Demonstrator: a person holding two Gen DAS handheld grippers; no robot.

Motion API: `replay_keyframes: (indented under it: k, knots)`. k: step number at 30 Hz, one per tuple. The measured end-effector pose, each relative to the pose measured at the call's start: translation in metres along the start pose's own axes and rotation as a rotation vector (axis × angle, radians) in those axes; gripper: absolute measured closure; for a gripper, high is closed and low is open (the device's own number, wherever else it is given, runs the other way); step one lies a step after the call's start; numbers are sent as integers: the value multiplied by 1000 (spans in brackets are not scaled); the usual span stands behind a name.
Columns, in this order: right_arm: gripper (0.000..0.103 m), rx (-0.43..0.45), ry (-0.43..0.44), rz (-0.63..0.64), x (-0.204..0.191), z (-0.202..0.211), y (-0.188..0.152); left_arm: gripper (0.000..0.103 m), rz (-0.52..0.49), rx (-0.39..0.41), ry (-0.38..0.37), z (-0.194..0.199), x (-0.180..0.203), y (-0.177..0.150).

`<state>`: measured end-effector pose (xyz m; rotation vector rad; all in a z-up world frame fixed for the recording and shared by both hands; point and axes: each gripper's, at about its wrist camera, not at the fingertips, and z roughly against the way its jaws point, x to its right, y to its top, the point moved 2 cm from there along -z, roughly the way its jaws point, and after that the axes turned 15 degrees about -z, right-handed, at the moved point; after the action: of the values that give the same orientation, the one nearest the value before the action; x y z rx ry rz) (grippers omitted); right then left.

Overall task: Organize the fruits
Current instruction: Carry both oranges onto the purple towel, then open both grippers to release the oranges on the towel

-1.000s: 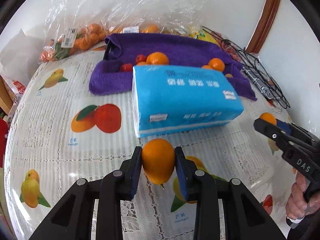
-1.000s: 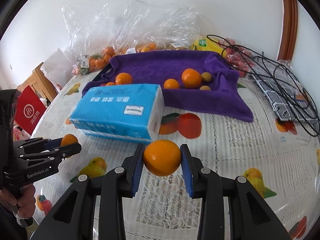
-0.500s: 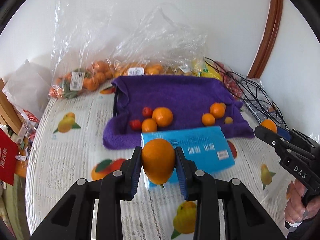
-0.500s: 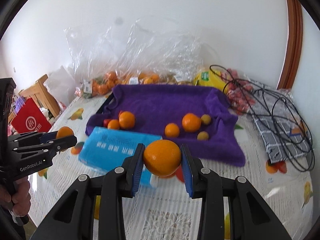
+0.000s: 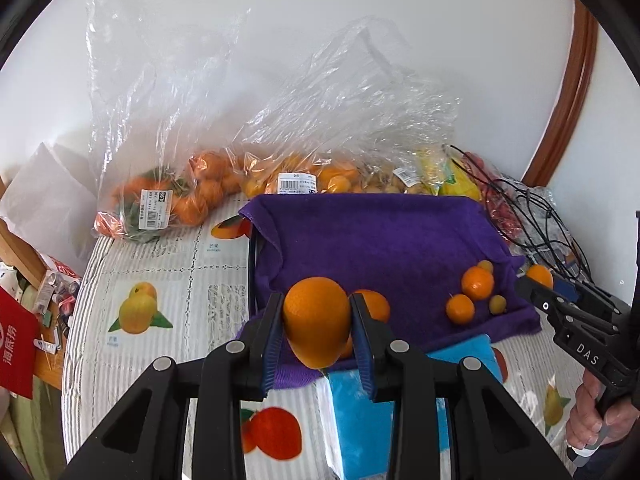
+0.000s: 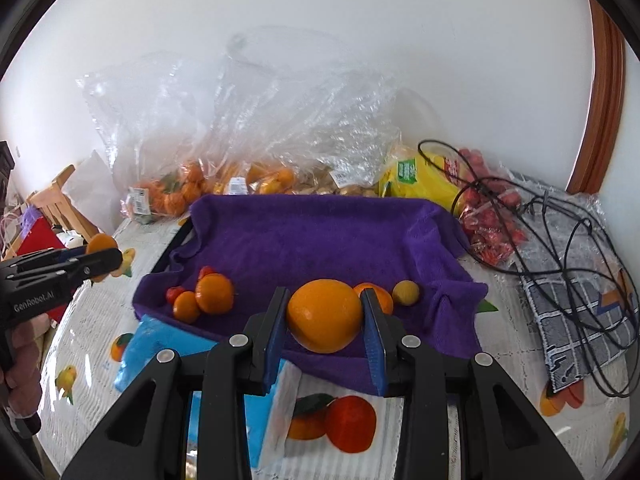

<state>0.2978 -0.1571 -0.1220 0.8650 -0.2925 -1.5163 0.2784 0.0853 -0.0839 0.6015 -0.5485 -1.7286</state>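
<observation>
My left gripper (image 5: 318, 326) is shut on an orange (image 5: 318, 320), held above the near left edge of a tray lined with a purple towel (image 5: 380, 240). My right gripper (image 6: 325, 320) is shut on another orange (image 6: 325, 315) over the tray's near edge (image 6: 320, 232). On the towel lie several small oranges (image 5: 477, 283) (image 6: 214, 293), small red fruits (image 6: 175, 293) and a yellowish round fruit (image 6: 405, 293). Each gripper shows in the other's view, the right gripper (image 5: 538, 280) at the right edge and the left gripper (image 6: 102, 250) at the left edge.
A blue tissue pack (image 5: 360, 420) (image 6: 160, 352) lies in front of the tray. Clear bags of oranges (image 5: 172, 200) (image 6: 176, 192) line the wall behind it. A black wire rack (image 6: 560, 248), a yellow package (image 6: 416, 180) and red fruit in plastic (image 6: 488, 224) sit at right.
Both grippers, still gripping their oranges, have risen and moved forward from in front of the tissue pack, over it, to the tray's near edge.
</observation>
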Motion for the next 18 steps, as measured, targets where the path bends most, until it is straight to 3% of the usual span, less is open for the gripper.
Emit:
replay_keyframes:
  k: [10,18]
  knots:
    - [67,-94,-28,-27,18,-49,-9,72,14,-65,-29,-60,-8,2]
    - [67,-111,-36,-20,23,-64,-11,72,30,-91,-39,-80,-7,-1]
